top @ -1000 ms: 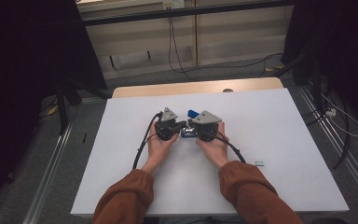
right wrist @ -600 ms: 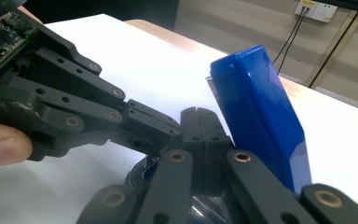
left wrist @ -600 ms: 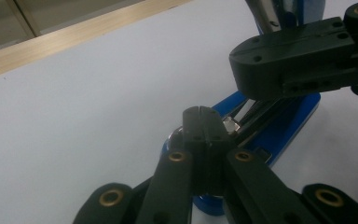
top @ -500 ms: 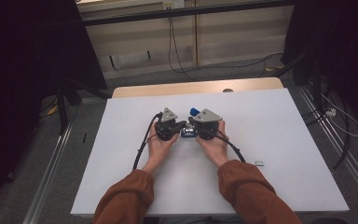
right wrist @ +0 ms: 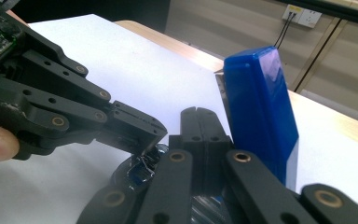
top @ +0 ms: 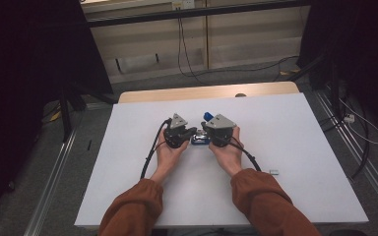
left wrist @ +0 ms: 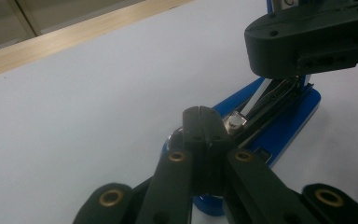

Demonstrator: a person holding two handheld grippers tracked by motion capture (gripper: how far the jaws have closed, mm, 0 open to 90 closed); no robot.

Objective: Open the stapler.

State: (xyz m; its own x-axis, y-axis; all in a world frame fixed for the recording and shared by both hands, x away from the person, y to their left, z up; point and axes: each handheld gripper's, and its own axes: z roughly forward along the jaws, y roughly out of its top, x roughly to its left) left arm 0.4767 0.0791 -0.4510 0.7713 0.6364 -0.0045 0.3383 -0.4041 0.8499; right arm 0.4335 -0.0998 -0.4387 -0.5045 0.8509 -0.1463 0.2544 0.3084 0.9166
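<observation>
A blue stapler [top: 200,139] lies swung open on the white table [top: 285,128], between my two grippers. Its blue top arm [right wrist: 261,107] stands upright, and its base with the metal staple rail [left wrist: 286,119] lies flat. My left gripper [left wrist: 200,116] is shut, jaws pressed together with nothing between them, its tip at the hinge end of the base. My right gripper [right wrist: 198,116] is also shut and empty, right next to the raised top arm. In the high view the left gripper [top: 192,132] and right gripper [top: 206,133] point at each other over the stapler.
A small metal piece [top: 274,172] lies on the table right of the person's right forearm. A wooden strip [top: 206,92] runs along the table's far edge. Cables [top: 150,155] trail from the grippers toward the person.
</observation>
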